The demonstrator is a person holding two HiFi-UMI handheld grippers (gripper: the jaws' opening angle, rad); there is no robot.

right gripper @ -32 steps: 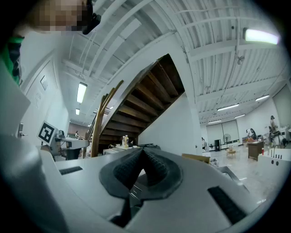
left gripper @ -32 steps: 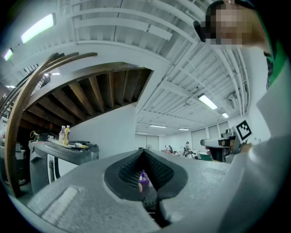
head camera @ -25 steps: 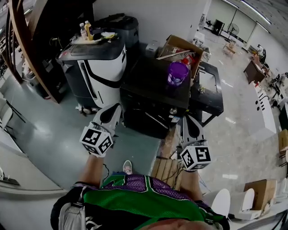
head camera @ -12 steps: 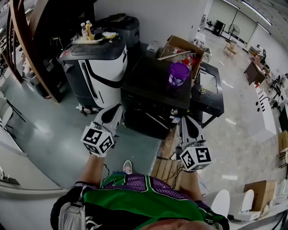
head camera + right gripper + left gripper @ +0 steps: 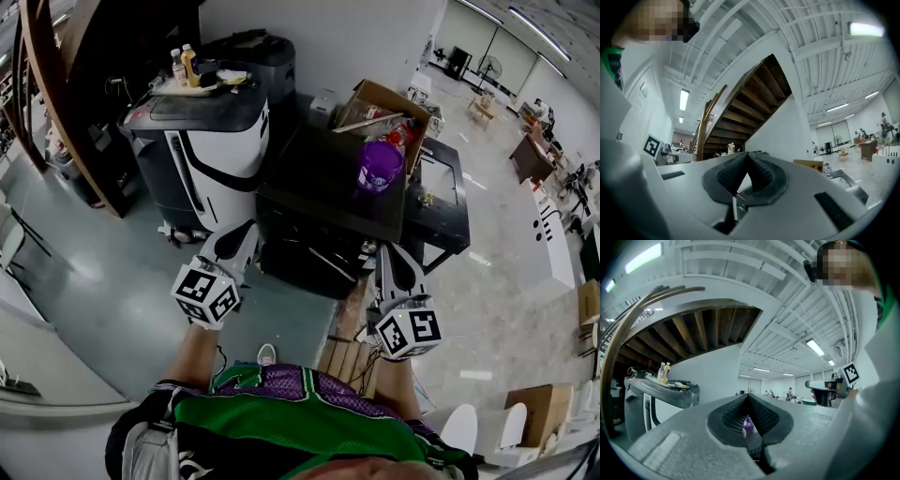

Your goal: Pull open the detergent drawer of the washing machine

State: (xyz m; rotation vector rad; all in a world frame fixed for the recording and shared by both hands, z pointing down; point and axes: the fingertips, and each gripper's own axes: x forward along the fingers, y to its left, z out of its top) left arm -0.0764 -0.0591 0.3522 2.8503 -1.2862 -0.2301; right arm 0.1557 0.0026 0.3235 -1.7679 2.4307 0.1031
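Nothing of the job is done yet, as far as I can see. The black washing machine (image 5: pixel 323 178) sits in the middle of the head view with a purple cup (image 5: pixel 379 166) on its lid and an open cardboard box (image 5: pixel 389 108) behind it toward the upper right. Its front drops away steeply below the lid's near edge, so I cannot pick out the detergent drawer there. Nothing appears pulled out of that front. I judge the reach, the grip on the drawer and the pull are all left to do.

The left tool (image 5: pixel 240 234) is just left of the machine's near corner and the right tool (image 5: pixel 386 253) is in front of its lower right corner. Neither touches it.

In the left gripper view the ribbed pads (image 5: pixel 761 413) meet at their tips. The cup shows far off through the small gap beneath them, so this tool is pressed together on nothing. In the right gripper view the pads (image 5: pixel 759 171) also meet at the tip with only the far wall visible behind them. That tool is closed and empty too. Whichever tool takes the drawer will have to spread first.
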